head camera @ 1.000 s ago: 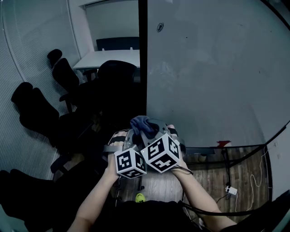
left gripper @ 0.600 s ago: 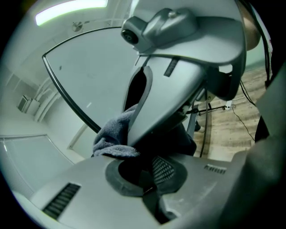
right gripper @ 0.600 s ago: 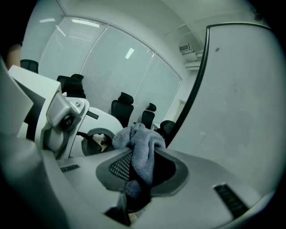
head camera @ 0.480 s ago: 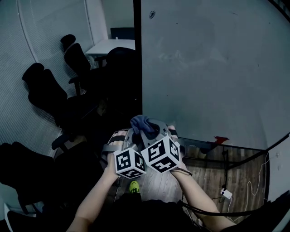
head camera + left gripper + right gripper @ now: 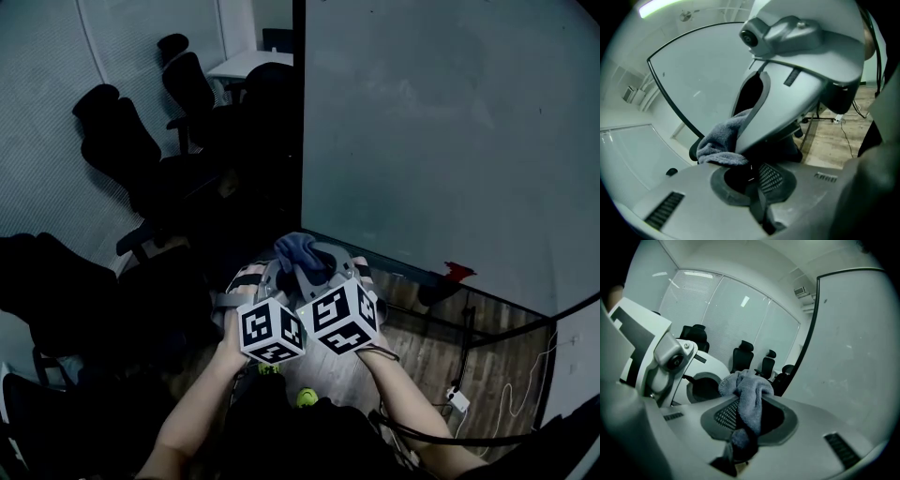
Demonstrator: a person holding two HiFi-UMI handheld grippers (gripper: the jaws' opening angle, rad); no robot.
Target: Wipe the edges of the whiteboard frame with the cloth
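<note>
While the right gripper [image 5: 743,427] clamps one cloth [image 5: 749,390], left gripper [image 5: 758,201] closed and empty beside it, one whiteboard [image 5: 450,141] ahead.

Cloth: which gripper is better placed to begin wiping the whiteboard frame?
Right. The right gripper is shut on the cloth and sits on the side of the whiteboard frame. The left gripper is shut and holds nothing.

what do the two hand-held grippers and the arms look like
Both the left hand-held gripper and right hand-held gripper have rounded pale grey shells, dark mesh-patterned pads and a white cube with black square markers. Forearms show no sleeves.
</note>
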